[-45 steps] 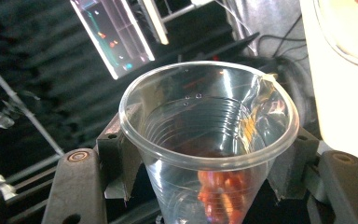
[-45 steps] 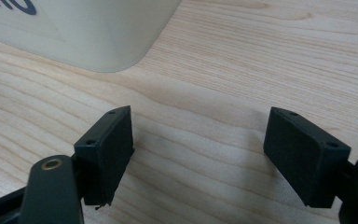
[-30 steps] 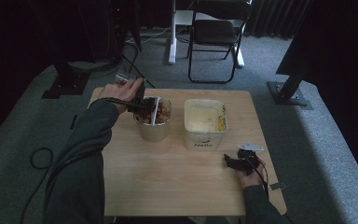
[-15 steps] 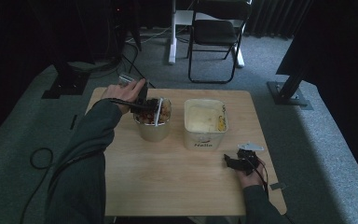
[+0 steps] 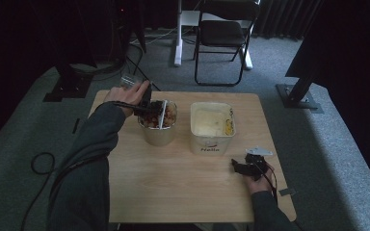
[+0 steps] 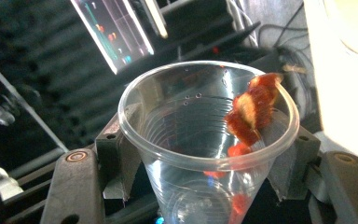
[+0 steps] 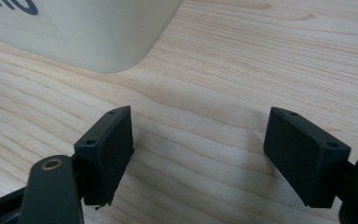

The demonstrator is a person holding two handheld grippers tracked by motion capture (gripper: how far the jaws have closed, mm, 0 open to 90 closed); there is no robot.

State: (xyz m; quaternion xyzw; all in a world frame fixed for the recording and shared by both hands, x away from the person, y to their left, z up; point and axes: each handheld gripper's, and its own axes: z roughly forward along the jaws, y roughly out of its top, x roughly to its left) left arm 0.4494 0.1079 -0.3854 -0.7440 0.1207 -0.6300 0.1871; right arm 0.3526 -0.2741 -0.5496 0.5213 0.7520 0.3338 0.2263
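Bare table (image 5: 173,187) lies open; bowl (image 5: 158,126) and tub (image 5: 212,127) block the far half.

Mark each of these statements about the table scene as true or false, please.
1. The left gripper is shut on a clear plastic cup. True.
2. The plastic cup is full of food. False: just a few red pieces cling inside it.
3. The right gripper holds the square tub. False: its jaws stand open over bare wood of the table, nothing between them.
4. The cup is tipped over a round container that holds reddish food. True.
5. The square tub stands to the left of the round container in the high view. False: it stands to its right.
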